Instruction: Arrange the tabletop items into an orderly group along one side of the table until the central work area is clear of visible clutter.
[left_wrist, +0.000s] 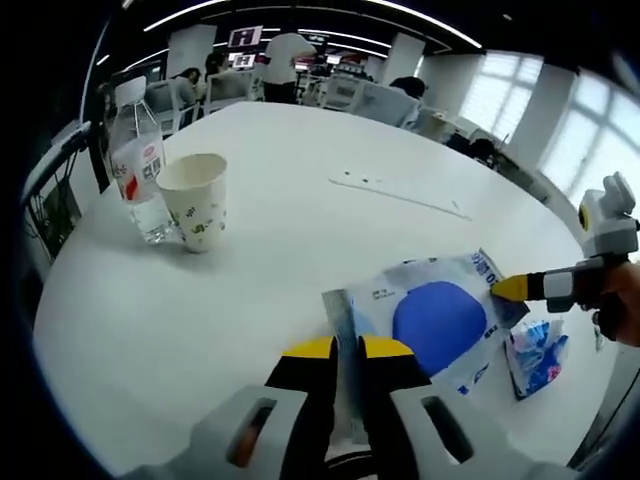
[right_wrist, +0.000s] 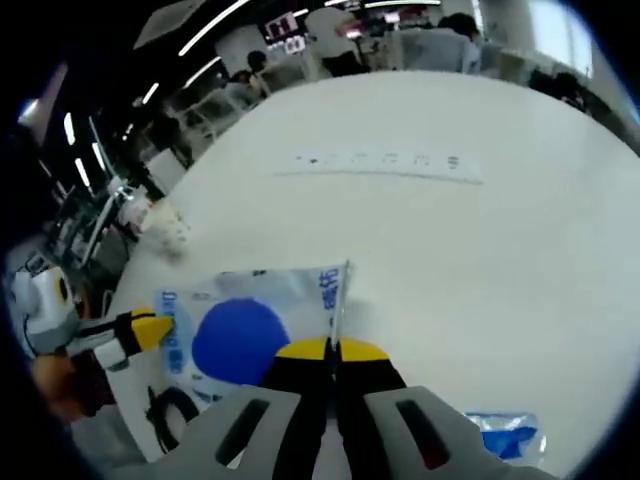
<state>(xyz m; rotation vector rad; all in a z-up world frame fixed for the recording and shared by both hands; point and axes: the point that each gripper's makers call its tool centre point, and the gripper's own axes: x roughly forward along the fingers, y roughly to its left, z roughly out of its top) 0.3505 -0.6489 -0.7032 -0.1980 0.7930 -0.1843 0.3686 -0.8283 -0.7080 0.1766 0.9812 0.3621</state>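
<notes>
A clear plastic bag with a large blue round patch (left_wrist: 440, 322) lies flat on the white table (left_wrist: 300, 150), toward its near right side. My left gripper (left_wrist: 345, 350) is shut on the bag's near edge. My right gripper (left_wrist: 512, 288) comes in from the right and pinches the opposite edge. In the right gripper view the same bag (right_wrist: 240, 335) is seen, with my right gripper (right_wrist: 333, 352) shut on its thin edge and my left gripper (right_wrist: 155, 326) at the far side. A water bottle (left_wrist: 140, 165) and a patterned paper cup (left_wrist: 197, 200) stand together at the table's left.
A small blue-and-white packet (left_wrist: 535, 355) lies beside the bag near the table's edge, the same packet (right_wrist: 505, 435) lying low in the right gripper view. A narrow strip (right_wrist: 385, 163) runs across the table's middle. Chairs and people sit beyond the far edge.
</notes>
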